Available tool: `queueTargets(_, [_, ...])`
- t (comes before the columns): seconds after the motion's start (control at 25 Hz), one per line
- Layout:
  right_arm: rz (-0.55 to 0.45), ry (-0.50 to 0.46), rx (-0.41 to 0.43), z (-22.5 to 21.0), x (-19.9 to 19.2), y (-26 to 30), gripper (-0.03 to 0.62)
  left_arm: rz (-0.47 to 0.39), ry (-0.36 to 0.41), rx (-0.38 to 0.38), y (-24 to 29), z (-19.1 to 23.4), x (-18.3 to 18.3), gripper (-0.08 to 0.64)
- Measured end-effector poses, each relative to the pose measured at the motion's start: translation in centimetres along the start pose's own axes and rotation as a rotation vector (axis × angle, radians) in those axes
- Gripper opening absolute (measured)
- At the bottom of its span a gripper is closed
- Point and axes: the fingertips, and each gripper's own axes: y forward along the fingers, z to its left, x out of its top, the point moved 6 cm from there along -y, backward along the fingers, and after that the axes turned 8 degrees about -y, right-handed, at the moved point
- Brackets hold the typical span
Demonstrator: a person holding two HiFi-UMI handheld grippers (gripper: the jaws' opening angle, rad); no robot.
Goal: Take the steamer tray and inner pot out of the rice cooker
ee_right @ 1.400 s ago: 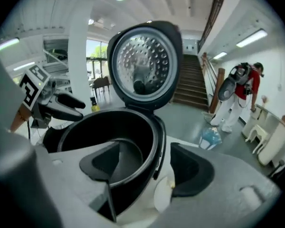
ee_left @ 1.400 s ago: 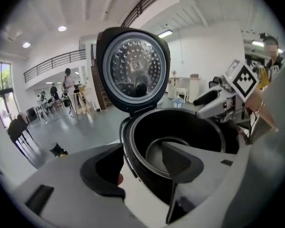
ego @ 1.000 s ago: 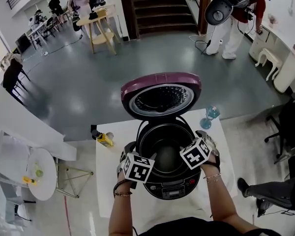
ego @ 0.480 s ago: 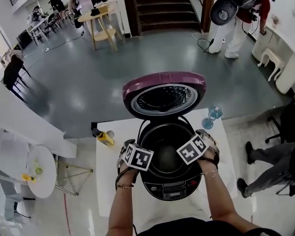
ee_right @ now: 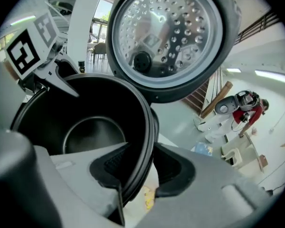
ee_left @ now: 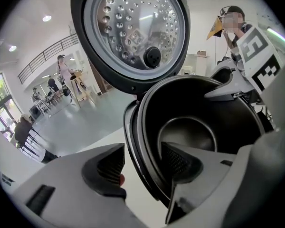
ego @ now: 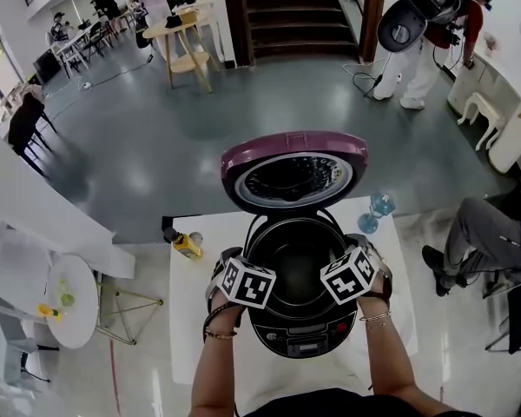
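Note:
The rice cooker (ego: 300, 324) stands on a white table with its purple lid (ego: 293, 170) raised. The dark inner pot (ego: 295, 263) sits in it, and no steamer tray shows inside. My left gripper (ego: 252, 266) straddles the pot's left rim (ee_left: 143, 151). Its jaws are closing, and the outer pad (ee_left: 111, 167) is still apart from the rim. My right gripper (ego: 346, 261) straddles the right rim (ee_right: 145, 158). Its jaws are closing too, with both pads against the inner pot (ee_right: 85, 127).
A yellow object (ego: 185, 246) lies at the white table's (ego: 200, 302) far left corner. A blue glass (ego: 373, 208) stands at its far right corner. The cooker's control panel (ego: 308, 341) faces me. A seated person's legs (ego: 469, 250) are to the right.
Both grippers have shifted a little along opposite sides of the pot's rim. The cooker and its lid have not moved. A person's legs have come into view on the right.

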Motion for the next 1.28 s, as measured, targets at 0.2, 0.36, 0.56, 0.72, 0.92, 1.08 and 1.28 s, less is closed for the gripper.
queueTargets(0.2, [-0.116, 0.058, -0.002, -0.2, 1.3, -3.0, 0.049, -0.038, -0.054, -0.040, -1.6, 0.0, 0.4, 0.176])
queueTargets(0.36, [-0.226, 0.131, -0.013, -0.8, 1.9, -5.1, 0.017, -0.079, -0.110, -0.091, -3.0, -0.3, 0.4, 0.129])
queueTargets(0.56, [-0.349, 0.177, -0.037, -1.0, 2.6, -7.4, 0.009, -0.142, -0.202, -0.168, -5.4, -0.5, 0.8, 0.051])
queueTargets(0.72, [-0.445, 0.137, -0.097, -0.7, 3.8, -10.3, 0.012, -0.178, -0.205, -0.146, -7.1, -0.4, 0.6, 0.028])
queueTargets(0.92, [-0.556, 0.051, -0.182, 0.0, 5.9, -14.7, 0.015, -0.288, -0.304, -0.163, -10.4, 0.5, 0.6, 0.017])
queueTargets(1.08, [-0.655, 0.003, -0.205, 1.1, 8.0, -17.9, 0.018, -0.368, -0.332, -0.096, -14.1, 1.5, 0.3, 0.011])
queueTargets(1.28, [-0.784, -0.040, -0.183, 3.5, 10.4, -21.6, 0.018, -0.480, -0.385, -0.014, -19.8, 3.3, -1.7, 0.008])
